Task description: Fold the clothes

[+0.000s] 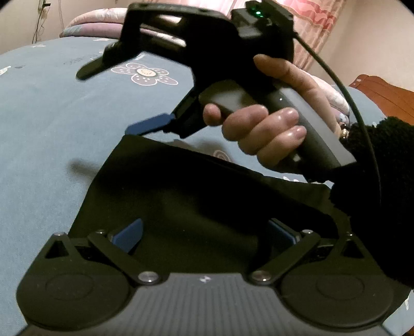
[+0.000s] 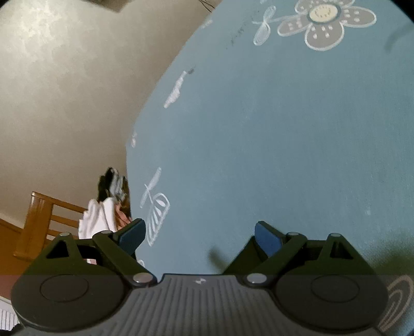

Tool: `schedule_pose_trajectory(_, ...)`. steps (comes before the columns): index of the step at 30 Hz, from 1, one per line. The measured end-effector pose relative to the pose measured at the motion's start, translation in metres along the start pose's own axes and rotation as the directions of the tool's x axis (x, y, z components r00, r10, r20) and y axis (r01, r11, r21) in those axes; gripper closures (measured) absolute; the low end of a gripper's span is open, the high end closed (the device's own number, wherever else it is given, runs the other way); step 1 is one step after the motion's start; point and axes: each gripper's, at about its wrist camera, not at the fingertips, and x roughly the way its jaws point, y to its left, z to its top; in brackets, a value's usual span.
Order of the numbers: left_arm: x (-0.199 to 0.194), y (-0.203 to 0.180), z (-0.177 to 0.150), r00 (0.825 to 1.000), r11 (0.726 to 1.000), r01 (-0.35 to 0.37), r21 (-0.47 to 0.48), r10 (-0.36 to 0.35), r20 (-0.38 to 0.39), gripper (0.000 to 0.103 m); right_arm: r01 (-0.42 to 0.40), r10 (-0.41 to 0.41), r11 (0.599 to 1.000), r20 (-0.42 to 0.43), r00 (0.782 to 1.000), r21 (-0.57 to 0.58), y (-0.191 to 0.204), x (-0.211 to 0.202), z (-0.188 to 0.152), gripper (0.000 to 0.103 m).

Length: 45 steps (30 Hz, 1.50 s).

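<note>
A black garment (image 1: 181, 193) lies flat on the blue flowered bedsheet (image 1: 46, 124). My left gripper (image 1: 204, 234) hovers over its near part, open, with its blue pads (image 1: 129, 237) wide apart and nothing between them. In the left wrist view a hand (image 1: 261, 129) holds my right gripper (image 1: 116, 98) above the garment's far edge, with its fingers spread. In the right wrist view the right gripper (image 2: 199, 236) is open over the bare bedsheet (image 2: 271, 129) and holds nothing.
A heap of white and dark clothes (image 2: 106, 206) lies beside a wooden frame (image 2: 38, 219) past the bed's left edge. A quilt (image 1: 88, 25) and a pink curtain (image 1: 315, 23) are at the far end. A black cable (image 1: 344, 85) trails from the right gripper.
</note>
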Motion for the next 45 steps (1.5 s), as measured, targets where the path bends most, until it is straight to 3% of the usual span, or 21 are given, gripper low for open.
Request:
schedule_pose_trajectory(8, -0.003, 0.003, -0.002, 1.0, 1.0, 0.006, -0.008, -0.006, -0.003, 0.002, -0.004, -0.001, 0.995, -0.046, 0.999, -0.097, 0.029, -0.009, -0.015, 0.008)
schedule_pose_trajectory(11, -0.001, 0.001, 0.001, 1.0, 1.0, 0.004, -0.009, -0.004, -0.005, 0.002, 0.085, -0.094, 0.988, -0.068, 0.993, -0.133, 0.03, 0.005, -0.017, 0.008)
schedule_pose_trajectory(13, 0.001, 0.0, 0.002, 1.0, 1.0, 0.002, -0.007, -0.002, -0.005, 0.002, 0.121, -0.129, 0.986, -0.067, 0.989, -0.11, 0.021, 0.013, -0.015, 0.009)
schedule_pose_trajectory(16, 0.001, -0.002, 0.001, 1.0, 1.0, -0.007, 0.004, 0.007, -0.006, 0.002, 0.087, -0.089, 0.996, -0.051, 0.995, -0.033, 0.01, 0.017, -0.007, 0.009)
schedule_pose_trajectory(23, -0.005, -0.01, 0.003, 1.0, 1.0, -0.022, 0.013, 0.022, -0.02, 0.002, 0.205, -0.204, 0.975, 0.024, 0.979, -0.087, 0.039, -0.035, -0.025, 0.009)
schedule_pose_trajectory(26, -0.012, -0.016, 0.005, 1.0, 0.999, -0.016, 0.028, 0.016, -0.002, 0.002, 0.269, -0.264, 0.961, 0.086, 0.961, -0.064, 0.05, -0.077, -0.046, 0.009)
schedule_pose_trajectory(30, -0.031, -0.041, -0.002, 0.999, 0.994, 0.046, 0.101, -0.047, 0.012, 0.002, 0.368, -0.36, 0.93, 0.19, 0.913, -0.002, 0.068, -0.14, -0.089, 0.009)
schedule_pose_trajectory(36, -0.027, -0.097, -0.021, 0.981, 0.954, 0.187, 0.232, -0.171, -0.09, 0.002, 0.516, -0.529, 0.846, 0.328, 0.782, 0.135, 0.101, -0.232, -0.171, 0.008)
schedule_pose_trajectory(41, -0.021, -0.131, -0.045, 0.967, 0.923, 0.245, 0.297, -0.209, -0.149, 0.002, 0.46, -0.518, 0.855, 0.387, 0.763, 0.238, 0.1, -0.262, -0.214, 0.007)
schedule_pose_trajectory(45, -0.019, -0.142, -0.058, 0.955, 0.9, 0.281, 0.333, -0.227, -0.191, 0.002, 0.408, -0.472, 0.881, 0.362, 0.804, 0.241, 0.077, -0.232, -0.209, 0.007)
